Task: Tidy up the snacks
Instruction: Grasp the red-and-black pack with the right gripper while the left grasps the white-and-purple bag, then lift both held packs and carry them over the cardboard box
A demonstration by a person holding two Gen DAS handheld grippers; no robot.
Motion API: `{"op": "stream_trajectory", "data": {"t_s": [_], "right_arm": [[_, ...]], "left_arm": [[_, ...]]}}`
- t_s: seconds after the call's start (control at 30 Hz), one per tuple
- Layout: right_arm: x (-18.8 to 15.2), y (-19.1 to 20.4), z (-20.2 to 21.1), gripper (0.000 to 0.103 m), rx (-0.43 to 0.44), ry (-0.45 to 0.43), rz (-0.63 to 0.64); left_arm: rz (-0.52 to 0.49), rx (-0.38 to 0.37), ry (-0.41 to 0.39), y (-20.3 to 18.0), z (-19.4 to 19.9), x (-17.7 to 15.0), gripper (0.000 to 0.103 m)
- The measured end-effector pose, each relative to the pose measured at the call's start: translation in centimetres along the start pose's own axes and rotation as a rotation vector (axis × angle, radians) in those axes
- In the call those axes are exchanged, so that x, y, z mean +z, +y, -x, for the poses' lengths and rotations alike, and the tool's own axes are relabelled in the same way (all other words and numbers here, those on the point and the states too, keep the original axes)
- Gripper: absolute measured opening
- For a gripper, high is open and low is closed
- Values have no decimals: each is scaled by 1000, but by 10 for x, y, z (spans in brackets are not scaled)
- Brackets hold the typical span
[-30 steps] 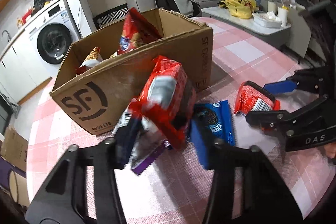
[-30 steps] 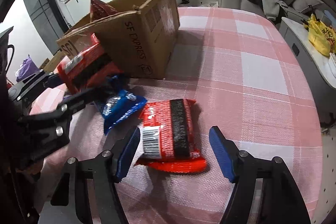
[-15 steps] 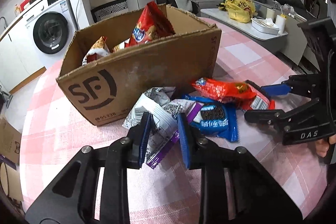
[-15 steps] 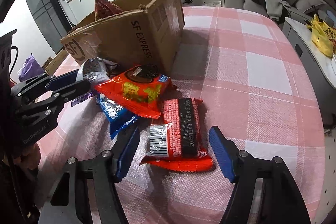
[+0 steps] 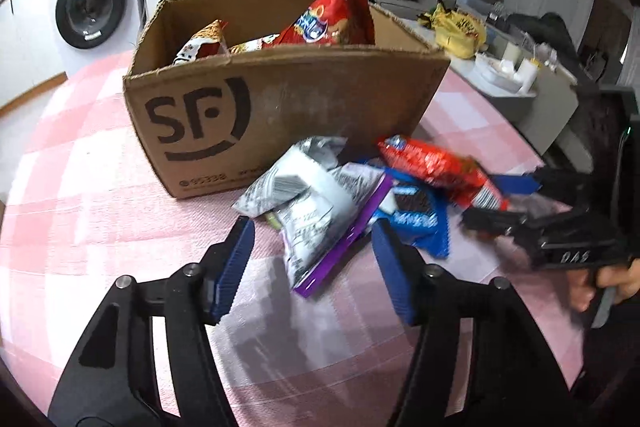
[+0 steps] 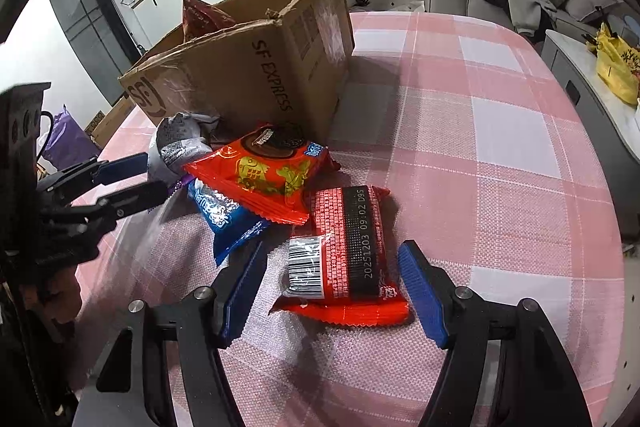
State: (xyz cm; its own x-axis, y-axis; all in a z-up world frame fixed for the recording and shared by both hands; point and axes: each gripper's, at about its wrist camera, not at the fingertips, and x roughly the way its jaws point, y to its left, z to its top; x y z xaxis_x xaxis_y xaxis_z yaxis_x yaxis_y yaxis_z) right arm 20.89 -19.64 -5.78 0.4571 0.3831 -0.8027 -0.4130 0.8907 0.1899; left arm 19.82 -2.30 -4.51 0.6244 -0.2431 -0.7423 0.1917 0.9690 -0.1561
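With jaws just opened and spread empty, the left gripper [image 5: 312,259] approaches the silver-and-purple packet [image 5: 316,203] lying on the table beside the cardboard box [image 5: 280,99]; next, close on it squarely.

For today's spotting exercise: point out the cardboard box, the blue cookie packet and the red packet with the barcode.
cardboard box [image 5: 280,115], left wrist view, printed front wall.
blue cookie packet [image 5: 416,211], left wrist view, cookie picture.
red packet with the barcode [image 6: 352,247], right wrist view, black date strip.
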Motion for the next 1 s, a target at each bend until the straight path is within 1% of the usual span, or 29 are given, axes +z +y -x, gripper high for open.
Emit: {"op": "stream_trajectory", "data": {"t_s": [0.1,0.23,0.3,0.4,0.47,0.5,0.53,0.57,0.6,0.63,0.7,0.73,0.87,1.0], "right_arm": [[0,0,0,71,-3,-1,2],[0,1,-1,71,-3,-7,2],[0,1,0,71,3,-8,2],[-1,1,0,71,6,-8,6],[-1,1,0,70,8,-11,5],[-1,0,1,66,7,-12,5],[-1,0,1,61,3,-13,5],[-2,-1,1,60,4,-13,3],[-2,-1,2,57,6,-15,1],[-2,-1,3,52,8,-18,0],[-2,-3,4,47,10,-20,-1],[-2,-3,4,46,12,-18,4],[-2,-3,7,46,10,-18,22],[-1,-8,12,45,3,-34,14]], "left_arm": [[35,-11,-7,7,-2,5,68],[98,-40,15,17,-13,12,68],[133,-31,43,21,-22,15,68],[174,-64,69,28,-31,15,68],[181,-97,69,30,-33,13,57],[193,-131,76,33,-33,11,53],[199,-138,73,37,-33,12,51],[197,-142,69,38,-31,11,49],[190,-147,66,38,-30,11,41],[181,-153,64,36,-29,10,38],[160,-145,55,35,-26,8,37],[152,-141,51,34,-25,6,36],[148,-127,37,38,-17,1,34],[147,-108,13,46,6,-17,33]]}}
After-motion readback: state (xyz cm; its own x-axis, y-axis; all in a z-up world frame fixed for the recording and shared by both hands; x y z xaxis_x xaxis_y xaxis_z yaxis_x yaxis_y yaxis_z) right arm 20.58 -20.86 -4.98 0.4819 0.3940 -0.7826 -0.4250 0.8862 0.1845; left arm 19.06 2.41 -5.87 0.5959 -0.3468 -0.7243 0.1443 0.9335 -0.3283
